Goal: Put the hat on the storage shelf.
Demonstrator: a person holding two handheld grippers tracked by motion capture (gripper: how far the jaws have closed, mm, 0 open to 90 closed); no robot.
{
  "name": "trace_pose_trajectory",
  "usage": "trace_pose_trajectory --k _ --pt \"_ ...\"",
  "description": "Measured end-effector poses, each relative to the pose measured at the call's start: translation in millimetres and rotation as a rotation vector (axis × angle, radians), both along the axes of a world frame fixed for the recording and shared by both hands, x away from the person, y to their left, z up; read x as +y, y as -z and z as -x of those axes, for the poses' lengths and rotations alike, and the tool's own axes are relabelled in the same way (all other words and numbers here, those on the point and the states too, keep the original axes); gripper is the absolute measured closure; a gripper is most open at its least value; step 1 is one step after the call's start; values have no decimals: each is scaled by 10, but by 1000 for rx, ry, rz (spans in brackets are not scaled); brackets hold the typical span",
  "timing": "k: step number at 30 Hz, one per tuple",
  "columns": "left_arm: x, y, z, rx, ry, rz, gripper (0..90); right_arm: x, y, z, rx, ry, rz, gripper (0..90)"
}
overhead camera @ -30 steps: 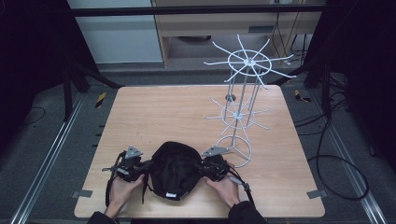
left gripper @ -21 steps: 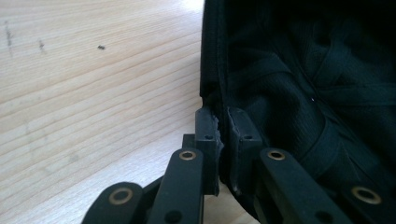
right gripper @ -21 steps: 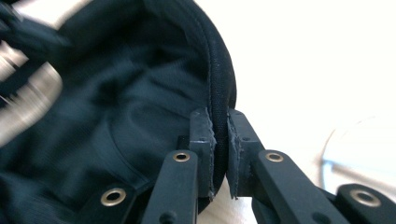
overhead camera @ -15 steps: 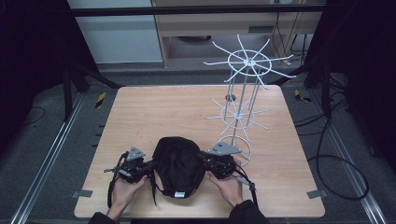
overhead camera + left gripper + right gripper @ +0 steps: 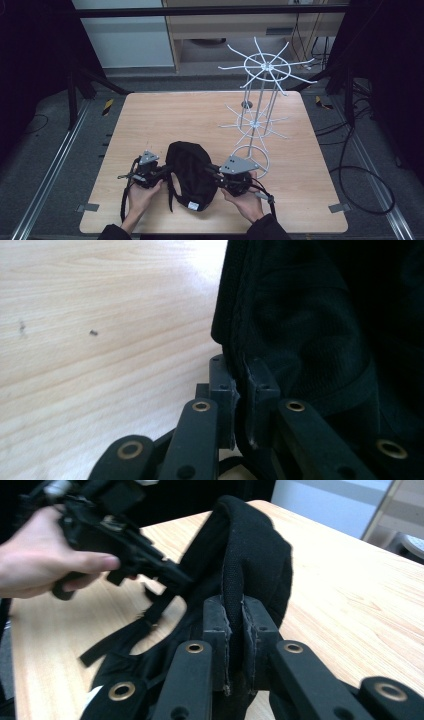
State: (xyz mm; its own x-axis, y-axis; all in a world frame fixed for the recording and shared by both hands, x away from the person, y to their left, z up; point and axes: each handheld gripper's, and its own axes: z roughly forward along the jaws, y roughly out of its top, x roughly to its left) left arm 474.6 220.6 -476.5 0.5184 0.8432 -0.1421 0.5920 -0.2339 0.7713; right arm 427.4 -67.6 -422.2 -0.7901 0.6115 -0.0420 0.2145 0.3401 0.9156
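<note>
While both tongs pinch the black cap (image 5: 190, 175) by opposite edges, it sits low in the middle of the high view, close to the near edge of the wooden surface (image 5: 165, 115). On the left, the left tongs (image 5: 161, 171) are pressed together on the cap's rim; the left gripper view shows fabric clamped between their pads (image 5: 222, 390). At the right side of the cap the right tongs (image 5: 216, 173) are closed on a fold of its fabric, seen squeezed between the pads (image 5: 216, 630) in the right gripper view. Black straps (image 5: 125, 635) hang from the cap onto the wood. Just to the right stands a white wire rack (image 5: 260, 110), its base ring close beside the right hand (image 5: 247, 202). Bare wood spreads across the upper left of the frame.
</note>
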Motion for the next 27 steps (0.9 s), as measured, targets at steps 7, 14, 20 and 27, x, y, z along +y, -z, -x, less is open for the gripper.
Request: trace_pose_trajectory --k 7,14,20,27 --pt "-138 87 -106 0 7 -13 833 56 82 57 10 -50 38 827" --pt "-147 122 -129 19 30 -8 826 94 168 55 35 -59 67 826" --pt "-61 60 -101 13 8 35 773 61 179 59 17 0 101 831" --pt "44 -24 1 17 24 62 666 9 186 36 4 81 103 840"
